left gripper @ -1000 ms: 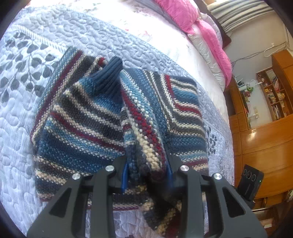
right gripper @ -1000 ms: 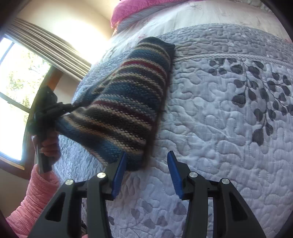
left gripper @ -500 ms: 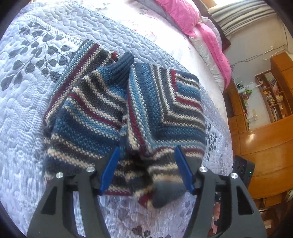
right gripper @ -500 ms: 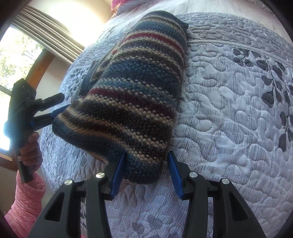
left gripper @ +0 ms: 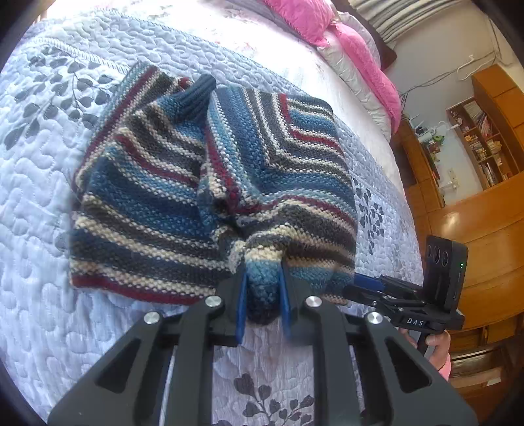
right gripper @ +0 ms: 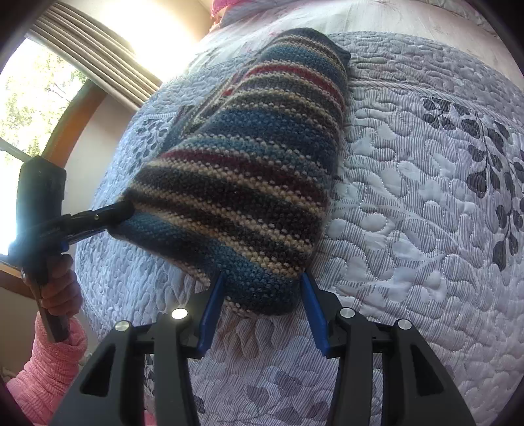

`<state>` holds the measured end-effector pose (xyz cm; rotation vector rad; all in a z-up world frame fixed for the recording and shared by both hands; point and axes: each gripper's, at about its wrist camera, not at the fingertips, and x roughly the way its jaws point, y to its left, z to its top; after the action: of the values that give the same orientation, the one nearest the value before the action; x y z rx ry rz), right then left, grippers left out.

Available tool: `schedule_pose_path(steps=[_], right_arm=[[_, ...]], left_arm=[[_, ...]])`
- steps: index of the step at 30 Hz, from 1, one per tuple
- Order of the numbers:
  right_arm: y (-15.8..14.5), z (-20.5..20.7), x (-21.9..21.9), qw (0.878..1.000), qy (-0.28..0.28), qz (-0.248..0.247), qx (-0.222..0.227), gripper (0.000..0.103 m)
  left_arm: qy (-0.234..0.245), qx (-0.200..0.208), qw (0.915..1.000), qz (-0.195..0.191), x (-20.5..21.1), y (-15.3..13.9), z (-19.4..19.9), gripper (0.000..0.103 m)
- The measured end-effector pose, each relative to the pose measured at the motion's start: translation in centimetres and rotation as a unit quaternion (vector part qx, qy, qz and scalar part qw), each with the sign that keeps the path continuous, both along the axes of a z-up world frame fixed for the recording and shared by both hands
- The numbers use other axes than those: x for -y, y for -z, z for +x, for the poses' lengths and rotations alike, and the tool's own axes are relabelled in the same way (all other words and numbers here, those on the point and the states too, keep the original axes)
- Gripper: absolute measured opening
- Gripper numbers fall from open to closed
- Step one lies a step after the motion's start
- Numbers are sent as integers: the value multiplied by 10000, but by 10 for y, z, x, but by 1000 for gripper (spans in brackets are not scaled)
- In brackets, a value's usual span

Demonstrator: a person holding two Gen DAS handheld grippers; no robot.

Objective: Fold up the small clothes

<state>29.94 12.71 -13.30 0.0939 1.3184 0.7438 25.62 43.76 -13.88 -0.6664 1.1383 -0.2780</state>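
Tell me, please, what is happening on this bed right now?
A person holding a claw in each hand is folding a small striped knitted sweater on a quilted bedspread. The left claw is shut on a bunched bit of the sweater's near edge. The right claw is open, its blue fingers on either side of the neighbouring corner, not yet closed. The garment lies partly folded and rumpled, with pink pillows beyond it.
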Motion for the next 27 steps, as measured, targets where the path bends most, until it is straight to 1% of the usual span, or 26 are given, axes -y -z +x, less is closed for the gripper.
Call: schedule_pose_path(steps=[2, 4, 5, 7, 8, 9, 10, 11, 13, 14, 16, 18, 20, 21, 24, 27], right_arm=[[1, -1, -2, 10000, -52, -16, -5, 49], [7, -1, -6, 9999, -87, -57, -33, 49], [10, -1, -8, 9999, -82, -84, -72, 49], [19, 1, -11, 9997, -63, -124, -180, 49], [21, 1, -11, 9997, -67, -133, -196, 49], [22, 1, -11, 9997, -75, -135, -191, 49], [22, 1, -11, 9997, -77, -121, -186, 50], [20, 2, -10, 9998, -81, -94, -180, 50], [15, 3, -3, 9999, -99, -59, -110, 53], [12, 4, 0, 9999, -101, -80, -55, 56], [9, 5, 5, 9999, -95, -104, 18, 56], [8, 7, 7, 9999, -72, -99, 16, 56], [7, 7, 6, 9999, -80, -96, 15, 56], [8, 7, 6, 9999, -95, -91, 10, 56], [10, 6, 3, 9999, -115, -73, -7, 56], [14, 8, 1, 9999, -77, -22, -72, 58]], left_arm=[[89, -101, 9999, 42, -6, 11, -5, 13], [191, -442, 9987, 136, -8, 37, -4, 13], [228, -609, 9978, 110, -8, 52, -3, 13], [101, -704, 9974, -112, -12, 67, -2, 14], [32, -708, 9972, -250, -15, 68, -2, 15], [-25, -692, 9969, -372, -18, 66, -2, 19], [-56, -665, 9968, -446, -20, 63, -2, 25], [-52, -621, 9969, -487, -22, 58, -3, 28], [31, -441, 9978, -484, -25, 44, -4, 39], [52, -322, 9982, -500, -27, 35, -4, 43], [-17, -116, 9985, -538, -35, 21, 1, 60], [-205, -26, 9989, -430, -44, 13, 10, 65], [-333, -123, 9978, -555, -53, 16, 27, 65], [-346, -225, 9971, -638, -54, 21, 36, 65], [-358, -527, 9953, -733, -58, 40, 61, 65], [-369, -696, 9934, -839, -55, 53, 76, 65]])
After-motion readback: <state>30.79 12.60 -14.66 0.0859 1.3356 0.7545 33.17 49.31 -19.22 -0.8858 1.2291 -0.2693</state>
